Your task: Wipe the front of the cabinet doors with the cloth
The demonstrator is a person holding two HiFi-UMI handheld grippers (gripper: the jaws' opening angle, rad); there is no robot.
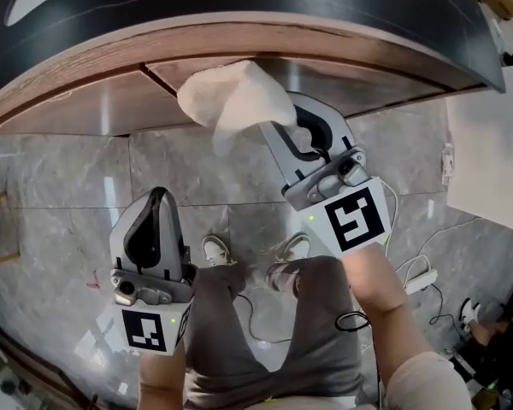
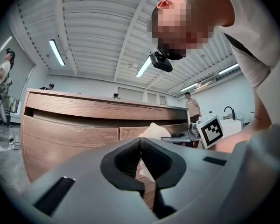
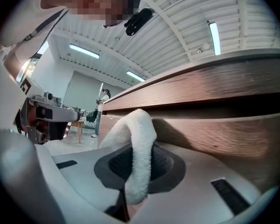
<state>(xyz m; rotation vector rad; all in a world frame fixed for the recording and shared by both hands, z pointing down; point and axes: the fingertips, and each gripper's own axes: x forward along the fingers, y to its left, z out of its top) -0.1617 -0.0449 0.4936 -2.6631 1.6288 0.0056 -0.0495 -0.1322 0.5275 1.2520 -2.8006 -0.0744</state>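
under the counter's front edge, at the seam between two cabinet doors (image 1: 94,105), my right gripper (image 1: 272,131) pinched the one cloth (image 1: 231,101) close by the wood. it looked soft, light and floppy, best held by a bunched fold. my left gripper (image 1: 158,196) hung closed and empty, well back from that edge.

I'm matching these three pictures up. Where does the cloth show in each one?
Head view: cloth upper centre, before the cabinet front.
Left gripper view: cloth centre, peeking just above the closed jaws.
Right gripper view: cloth lower centre, pinched between the jaws.
Shared landmark: the wooden cabinet front.
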